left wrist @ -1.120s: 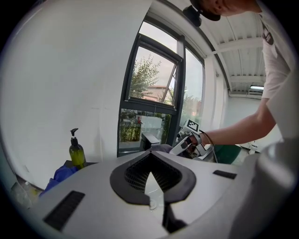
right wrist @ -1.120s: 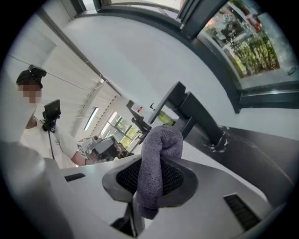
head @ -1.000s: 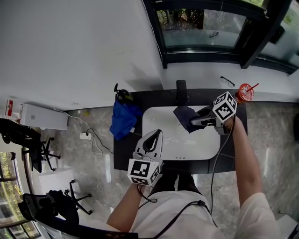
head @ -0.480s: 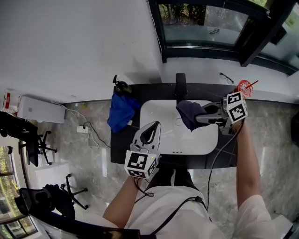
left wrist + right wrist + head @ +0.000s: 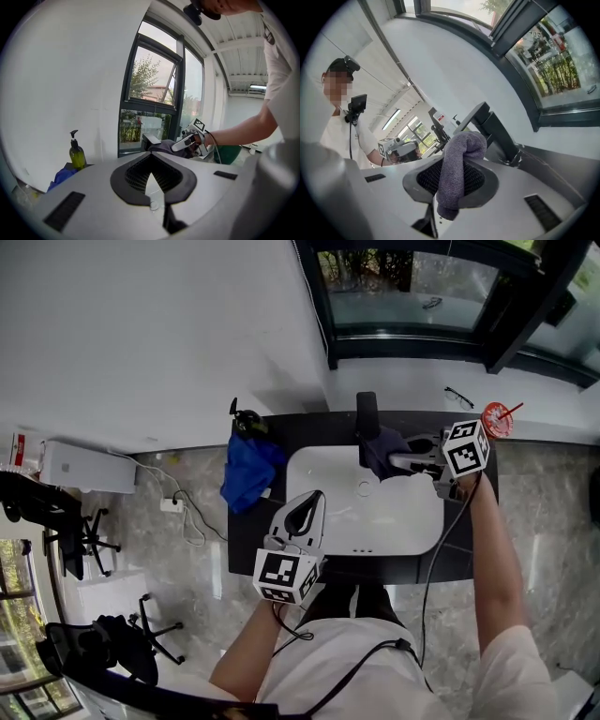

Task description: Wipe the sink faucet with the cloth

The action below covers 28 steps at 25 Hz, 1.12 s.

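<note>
**A:** Largest first?
**B:** Dark matte counter framing a smooth white, round-cornered sink; crumpled blue fabric at the counter's left end.
**A:** Jaws?
**B:** On right gripper, clamped on grey looped-pile cloth, beside the black angular faucet at the sink's rear rim, apparently touching; half a second earlier, lower, over the basin. On left gripper, closed tip to tip, empty, at the sink's near-left edge; hardly shifted.
**A:** Writing?
**B:** Only square black-and-white markers on both cubes.
</note>
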Each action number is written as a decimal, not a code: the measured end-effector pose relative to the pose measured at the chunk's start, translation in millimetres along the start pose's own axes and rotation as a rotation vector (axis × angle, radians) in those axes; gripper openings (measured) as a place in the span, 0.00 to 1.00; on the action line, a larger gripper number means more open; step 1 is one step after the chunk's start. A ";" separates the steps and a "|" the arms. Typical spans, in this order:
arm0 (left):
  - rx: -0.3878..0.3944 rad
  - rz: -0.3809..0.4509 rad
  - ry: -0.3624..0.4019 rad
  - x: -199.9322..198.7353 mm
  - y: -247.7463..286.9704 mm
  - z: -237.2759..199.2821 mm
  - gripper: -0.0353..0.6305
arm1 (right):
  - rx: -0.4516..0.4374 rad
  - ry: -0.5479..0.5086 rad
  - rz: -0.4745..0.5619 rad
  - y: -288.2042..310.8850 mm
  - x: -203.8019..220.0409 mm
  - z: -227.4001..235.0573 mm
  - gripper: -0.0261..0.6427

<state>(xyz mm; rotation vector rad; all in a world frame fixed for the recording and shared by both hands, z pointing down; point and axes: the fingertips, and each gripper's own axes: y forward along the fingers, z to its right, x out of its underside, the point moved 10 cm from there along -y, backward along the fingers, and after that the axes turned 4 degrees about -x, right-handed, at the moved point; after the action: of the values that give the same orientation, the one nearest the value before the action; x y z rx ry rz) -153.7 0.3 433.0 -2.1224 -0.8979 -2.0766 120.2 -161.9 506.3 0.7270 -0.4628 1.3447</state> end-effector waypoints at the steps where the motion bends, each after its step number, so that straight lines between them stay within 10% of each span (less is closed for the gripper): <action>1: -0.001 -0.002 0.001 -0.4 0.0 -0.9 0.05 | 0.018 -0.008 0.027 -0.9 -4.2 5.7 0.16; 10: -0.005 0.001 0.002 -2.0 1.2 -5.5 0.05 | 0.039 0.088 0.061 8.4 -15.0 31.7 0.16; 21: 0.016 0.022 -0.006 -3.0 0.5 1.4 0.05 | -0.044 0.106 -0.213 28.0 41.0 -12.3 0.16; 28: 0.020 0.034 -0.008 -1.2 -10.0 6.3 0.05 | 0.015 0.093 -0.139 23.9 93.1 -51.0 0.16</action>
<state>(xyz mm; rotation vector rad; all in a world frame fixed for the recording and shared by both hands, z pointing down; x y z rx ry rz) -152.2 10.8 427.7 -2.1227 -0.8736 -2.0356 109.0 -58.8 539.1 0.6931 -0.3224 1.2467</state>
